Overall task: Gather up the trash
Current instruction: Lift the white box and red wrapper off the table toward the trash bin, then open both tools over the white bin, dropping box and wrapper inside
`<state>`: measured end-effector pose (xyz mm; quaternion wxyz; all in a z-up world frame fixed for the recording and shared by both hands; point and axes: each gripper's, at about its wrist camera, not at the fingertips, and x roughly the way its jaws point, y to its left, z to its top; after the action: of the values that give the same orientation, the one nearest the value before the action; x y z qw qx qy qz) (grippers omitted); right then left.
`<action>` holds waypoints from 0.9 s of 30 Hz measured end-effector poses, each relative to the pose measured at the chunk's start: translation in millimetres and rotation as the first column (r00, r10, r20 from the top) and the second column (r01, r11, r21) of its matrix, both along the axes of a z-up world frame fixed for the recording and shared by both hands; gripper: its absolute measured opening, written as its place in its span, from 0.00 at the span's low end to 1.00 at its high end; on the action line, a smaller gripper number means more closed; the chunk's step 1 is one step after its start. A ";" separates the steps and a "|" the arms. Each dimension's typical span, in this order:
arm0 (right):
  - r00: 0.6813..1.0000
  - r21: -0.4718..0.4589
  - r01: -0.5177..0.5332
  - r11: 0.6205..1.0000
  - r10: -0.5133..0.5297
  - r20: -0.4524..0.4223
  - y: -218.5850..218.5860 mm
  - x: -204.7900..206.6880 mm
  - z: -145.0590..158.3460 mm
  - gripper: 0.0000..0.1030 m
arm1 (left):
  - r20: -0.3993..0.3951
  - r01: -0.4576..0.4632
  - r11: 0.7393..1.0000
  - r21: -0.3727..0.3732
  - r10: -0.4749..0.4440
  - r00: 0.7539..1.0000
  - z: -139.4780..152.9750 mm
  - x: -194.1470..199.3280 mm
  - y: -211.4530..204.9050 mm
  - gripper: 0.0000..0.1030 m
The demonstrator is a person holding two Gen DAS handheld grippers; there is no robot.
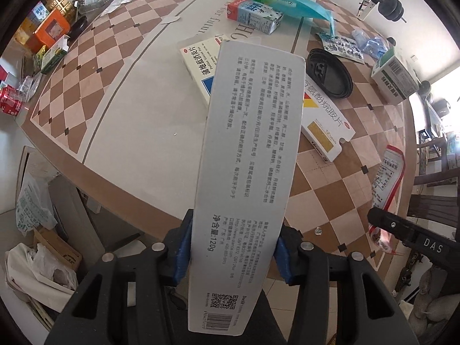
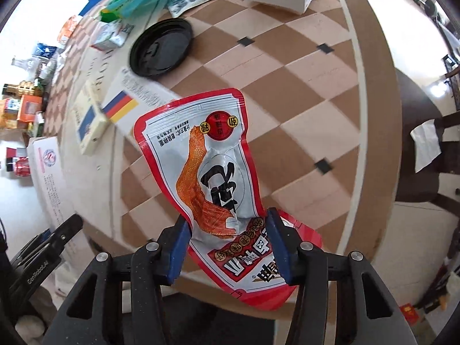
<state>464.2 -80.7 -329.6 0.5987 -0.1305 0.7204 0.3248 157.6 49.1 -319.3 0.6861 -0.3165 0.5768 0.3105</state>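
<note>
My left gripper (image 1: 233, 247) is shut on a long white printed carton (image 1: 247, 158) and holds it above the round checkered table (image 1: 149, 132). My right gripper (image 2: 227, 247) is shut on a red and white snack pouch (image 2: 212, 166) with an orange chicken-foot picture, held above the table near its edge. That pouch (image 1: 386, 178) and the right gripper's black body (image 1: 414, 237) show at the right of the left wrist view. The white carton (image 2: 49, 166) and the left gripper's body (image 2: 43, 247) show at the left of the right wrist view.
On the table lie two medicine boxes (image 1: 198, 66) (image 1: 325, 123), a black lid (image 1: 330, 72), a milk carton (image 1: 253, 14), a green-blue bag (image 1: 287, 0) and a green-white box (image 1: 395, 76). Boxes and a red can (image 1: 10, 100) crowd the far left. Bags and cardboard (image 1: 43, 258) lie on the floor.
</note>
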 end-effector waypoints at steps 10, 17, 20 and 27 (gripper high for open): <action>0.988 0.142 0.008 0.990 0.014 -0.152 -55.4 -118.0 -10.1 0.52 | 0.067 -0.069 0.989 -0.128 0.078 0.995 -10.3 -101.9 -34.3 0.44; 0.974 0.087 -0.036 0.996 0.055 -0.218 -89.5 -216.2 -52.4 0.52 | 0.025 -0.166 0.934 -0.317 0.183 0.983 -110.9 -164.3 -51.0 0.44; 0.969 0.017 -0.079 0.997 0.081 -0.235 -103.1 -241.9 -97.9 0.52 | 0.017 -0.219 0.891 -0.398 0.246 0.969 -175.2 -172.1 -51.3 0.44; 0.972 -0.090 -0.124 0.988 0.102 -0.212 -112.3 -253.2 -242.9 0.51 | 0.005 -0.296 0.768 -0.568 0.362 0.932 -344.3 -154.4 -32.5 0.44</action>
<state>211.0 -193.1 -572.6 0.4938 -0.1674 0.7858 0.3328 3.2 16.6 -663.6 0.5302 -0.6160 0.5372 0.2254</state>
